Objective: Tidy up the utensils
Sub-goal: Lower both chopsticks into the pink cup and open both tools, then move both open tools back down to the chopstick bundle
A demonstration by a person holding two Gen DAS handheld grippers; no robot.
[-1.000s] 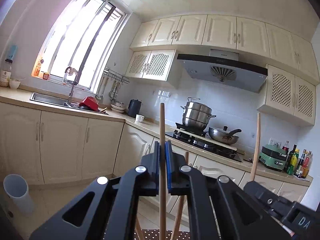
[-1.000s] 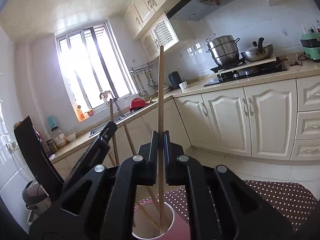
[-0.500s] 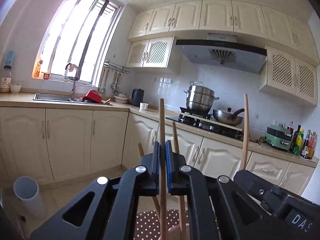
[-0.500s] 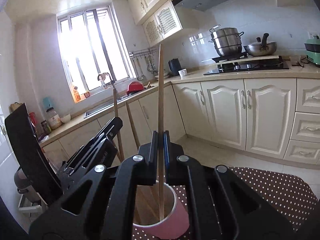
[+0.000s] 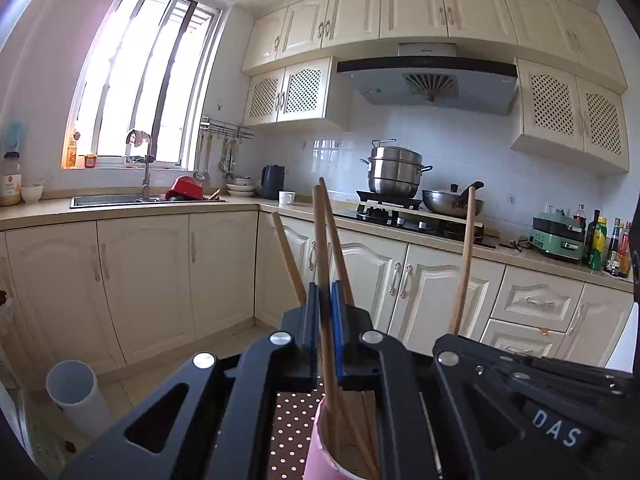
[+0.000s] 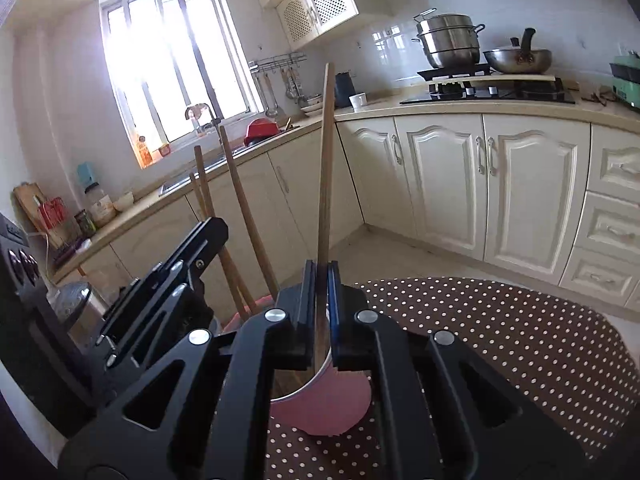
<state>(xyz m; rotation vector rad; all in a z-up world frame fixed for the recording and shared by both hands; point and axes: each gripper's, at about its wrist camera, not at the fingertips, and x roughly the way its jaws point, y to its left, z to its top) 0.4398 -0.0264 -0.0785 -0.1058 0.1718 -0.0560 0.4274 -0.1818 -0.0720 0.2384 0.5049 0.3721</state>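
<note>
While over pink cup (image 5: 320,452) | left claw (image 5: 325,300) pinches chopstick (image 5: 320,240) | right claw (image 6: 322,280) pinches another chopstick (image 6: 326,160)

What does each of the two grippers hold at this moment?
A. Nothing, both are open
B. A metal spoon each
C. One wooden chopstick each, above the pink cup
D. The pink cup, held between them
C. The left gripper is shut on a wooden chopstick, and the right gripper on another chopstick, both over the pink cup on the dotted cloth.
</note>
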